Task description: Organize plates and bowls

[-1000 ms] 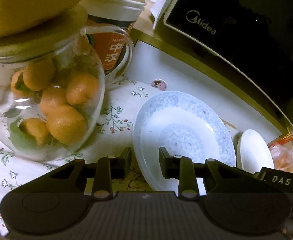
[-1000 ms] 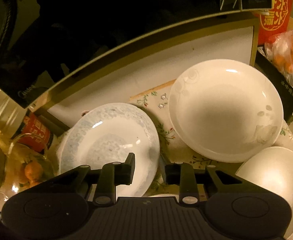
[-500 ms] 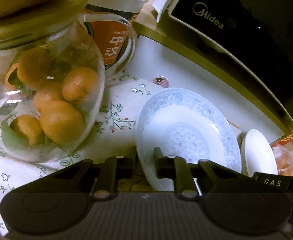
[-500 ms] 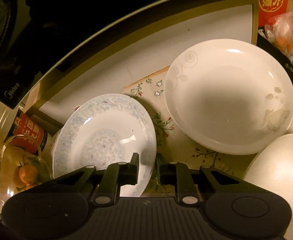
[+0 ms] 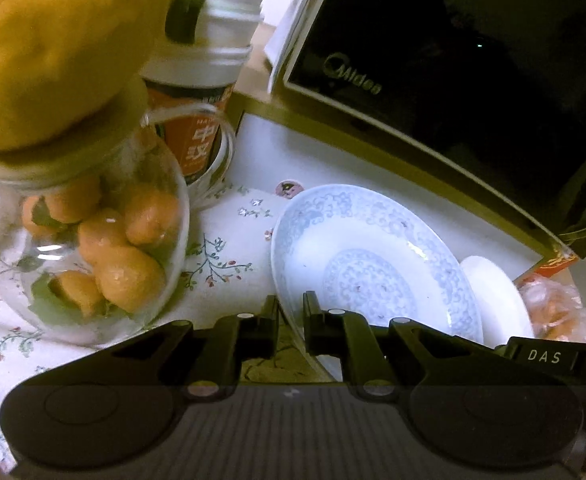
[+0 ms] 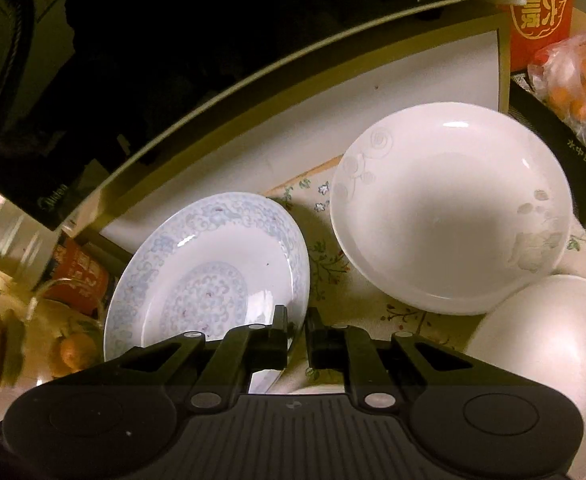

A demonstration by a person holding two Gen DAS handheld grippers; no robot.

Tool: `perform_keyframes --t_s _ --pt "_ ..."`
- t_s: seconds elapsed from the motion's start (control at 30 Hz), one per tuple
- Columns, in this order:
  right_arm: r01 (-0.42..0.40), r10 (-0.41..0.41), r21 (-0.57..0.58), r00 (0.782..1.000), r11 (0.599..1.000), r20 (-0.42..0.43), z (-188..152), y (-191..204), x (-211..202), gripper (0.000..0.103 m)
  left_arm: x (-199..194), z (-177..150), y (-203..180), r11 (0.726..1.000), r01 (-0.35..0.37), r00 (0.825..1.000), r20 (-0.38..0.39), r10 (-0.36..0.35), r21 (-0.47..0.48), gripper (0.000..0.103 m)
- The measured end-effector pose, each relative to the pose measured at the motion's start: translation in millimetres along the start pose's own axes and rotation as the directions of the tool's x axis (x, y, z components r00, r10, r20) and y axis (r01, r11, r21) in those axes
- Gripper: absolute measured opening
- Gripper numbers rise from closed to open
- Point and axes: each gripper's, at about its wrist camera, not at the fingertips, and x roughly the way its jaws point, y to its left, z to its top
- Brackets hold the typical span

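A blue-patterned plate is tilted up off the floral cloth, held by both grippers at opposite sides of its rim. My left gripper has its jaws closing, and the plate's near left rim is pinched between the pads. In the right wrist view the same plate has its right rim between the fingers of my right gripper, which is shut on it. A white plate with a faint flower print lies to the right. A plain white bowl sits at the near right.
A glass jar of oranges with a yellow fruit on its lid stands left of the plate. An orange cup is behind it. A black microwave runs along the back, and a bag of oranges lies at the far right.
Both grippers closed onto the blue-patterned plate's rim. The plate has tipped up from lying flat on the cloth and risen a little.
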Motion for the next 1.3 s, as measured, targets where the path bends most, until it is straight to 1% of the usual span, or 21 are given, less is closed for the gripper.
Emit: perform_keyframes --t_s 0.13,0.33,0.47,0.63,0.7,0.9,1.03,1.13,1.2,1.3 --pt "-0.015 0.015 -0.005 1.000 1.000 0.014 -4 2 -25 0.009 -26 -2 -5 1.000 -0.007 1.000 0.016 0.007 0.017 0.010" --pt "-0.052 0.051 0.026 0.999 0.998 0.019 -22 6 -63 0.009 -79 -14 -4 1.000 -0.007 0.999 0.042 0.006 0.010 0.010" --pt "-0.054 0.054 0.003 0.998 0.999 0.042 -37 13 -101 0.009 -116 -30 -5 1.000 0.001 0.998 0.057 -0.002 0.025 0.010" --pt "-0.068 0.071 -0.033 0.993 0.997 0.096 -55 19 -147 0.010 -139 -50 -8 1.000 0.025 0.997 0.067 -0.025 0.001 0.010" --pt "-0.073 0.077 -0.037 0.991 0.997 0.113 -63 18 -162 0.010 -156 -61 -11 0.999 0.023 0.996 0.086 -0.025 0.023 0.011" --pt "-0.068 0.081 -0.090 0.986 0.994 0.146 -104 16 -201 0.011 -201 -89 -7 0.999 0.019 0.994 0.111 -0.024 0.048 0.010" --pt "-0.095 0.107 -0.093 0.985 0.991 0.134 -123 9 -212 0.011 -223 -110 -1 0.997 -0.007 0.993 0.120 -0.002 0.074 0.010" --pt "-0.106 0.118 -0.107 0.987 0.989 0.110 -144 9 -223 0.011 -233 -126 13 0.998 -0.015 0.995 0.099 0.008 0.061 0.010" --pt "-0.118 0.128 -0.111 0.988 0.987 0.085 -161 8 -227 0.012 -237 -137 21 0.998 -0.027 0.996 0.086 0.022 0.060 0.010" --pt "-0.113 0.121 -0.131 0.991 0.985 0.051 -181 11 -226 0.012 -237 -150 33 0.997 -0.050 0.996 0.073 0.046 0.053 0.010"
